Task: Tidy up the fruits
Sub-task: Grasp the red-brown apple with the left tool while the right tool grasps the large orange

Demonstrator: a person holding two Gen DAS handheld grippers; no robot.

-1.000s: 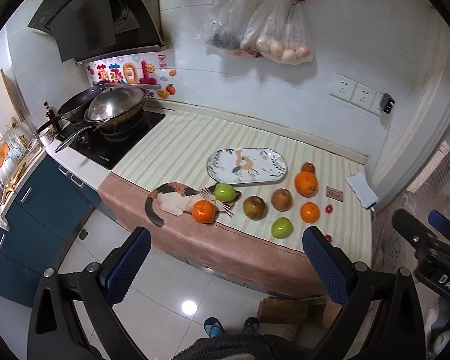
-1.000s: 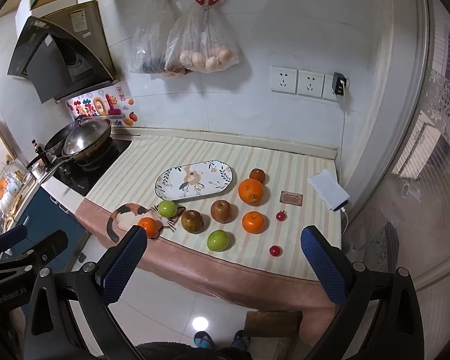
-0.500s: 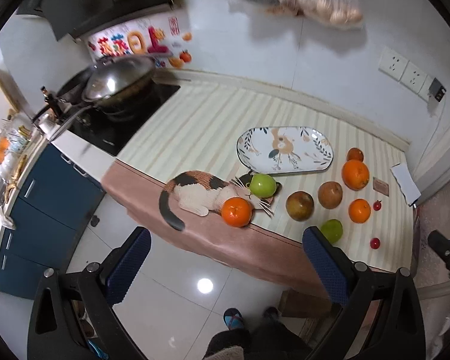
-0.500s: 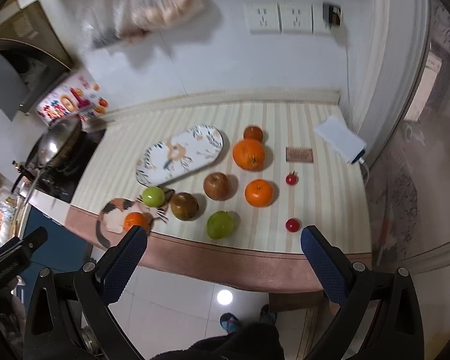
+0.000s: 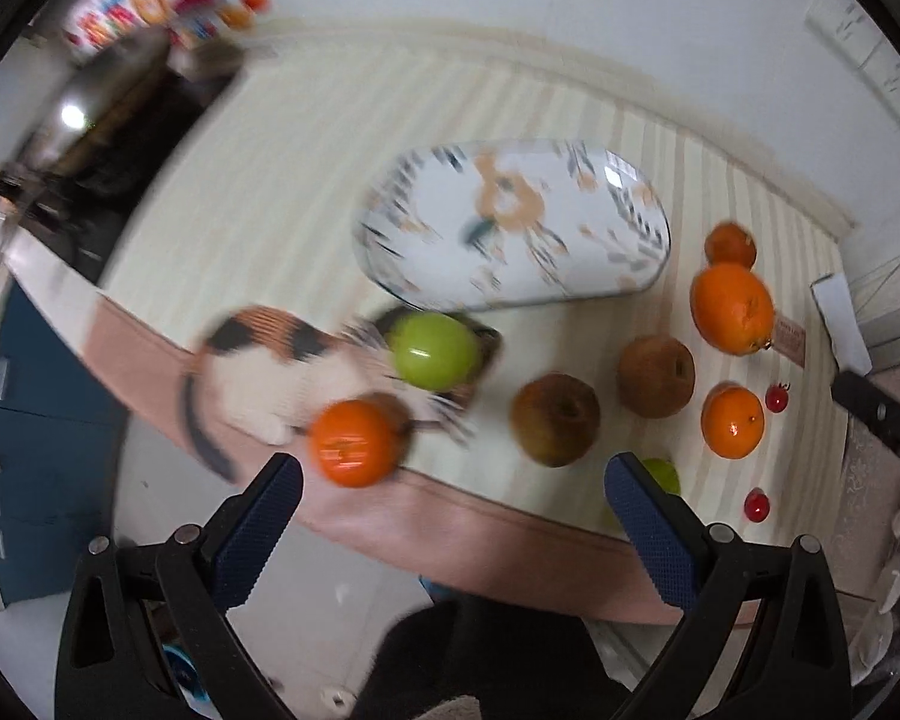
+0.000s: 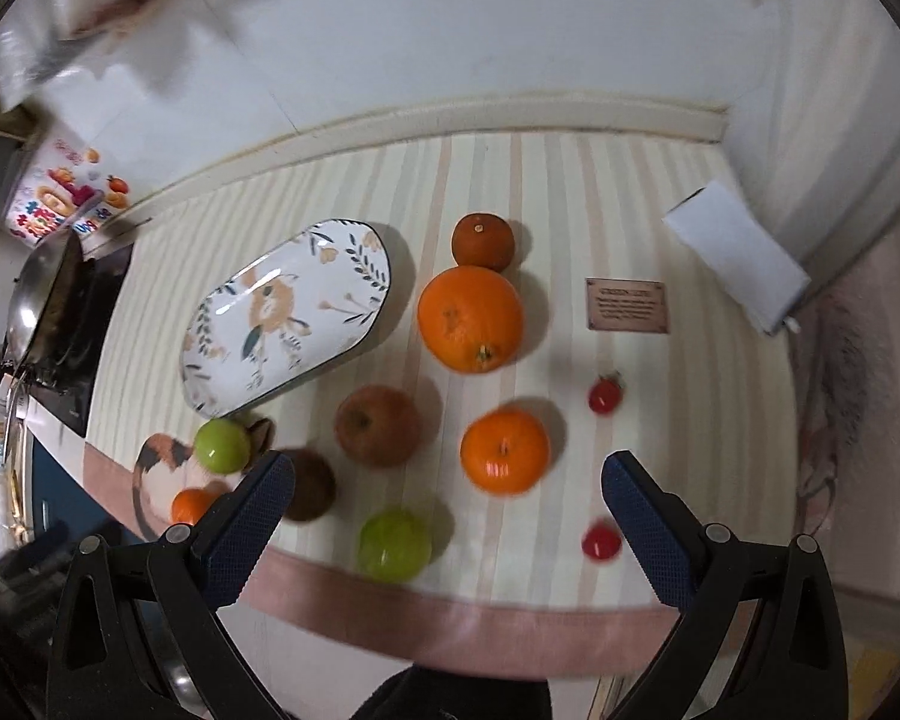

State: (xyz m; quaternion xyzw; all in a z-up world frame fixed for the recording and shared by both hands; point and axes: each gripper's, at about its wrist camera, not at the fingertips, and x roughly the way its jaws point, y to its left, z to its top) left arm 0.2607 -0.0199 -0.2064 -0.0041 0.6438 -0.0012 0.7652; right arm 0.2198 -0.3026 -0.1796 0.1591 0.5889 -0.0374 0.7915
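The plate (image 6: 282,330) lies on the table (image 6: 570,192), left of the fruit and behind the cat mat (image 5: 270,372). Two fruits sit on that mat, an apple (image 5: 435,351) behind a mandarin (image 5: 354,441). Right of the plate, a small mandarin (image 6: 483,242) sits behind the big orange (image 6: 470,318), touching it. A card (image 6: 627,305) lies further right, with a tomato (image 6: 605,394) before it.
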